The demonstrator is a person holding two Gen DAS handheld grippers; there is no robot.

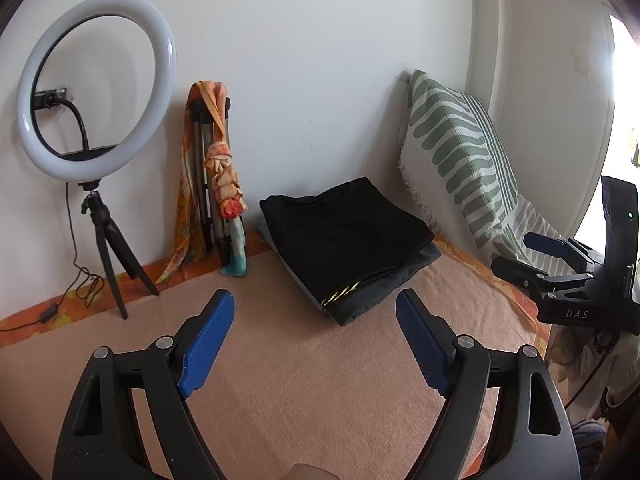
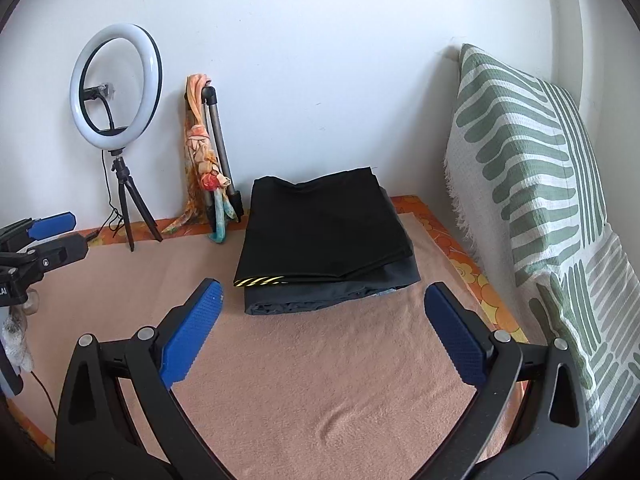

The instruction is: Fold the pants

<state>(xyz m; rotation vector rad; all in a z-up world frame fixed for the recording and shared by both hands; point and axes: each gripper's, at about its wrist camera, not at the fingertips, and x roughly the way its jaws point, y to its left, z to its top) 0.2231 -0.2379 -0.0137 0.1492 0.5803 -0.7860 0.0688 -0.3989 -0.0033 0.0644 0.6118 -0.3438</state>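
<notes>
Both grippers, left point(image 1: 315, 340) and right point(image 2: 323, 332), spread wide and empty over my peach blanket point(image 2: 320, 380).
Black pants point(image 2: 320, 228) sit folded on the stack near the wall, so I reckon I'm done.

White letters "DAS" on the black body of the right gripper point(image 1: 560, 250)

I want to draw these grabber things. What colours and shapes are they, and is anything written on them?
Each is black with two long curved arms, silver round bolts and ribbed blue finger pads: the left gripper and the right gripper. The right one shows white letters "DAS" from the side and a tiny green light.
</notes>
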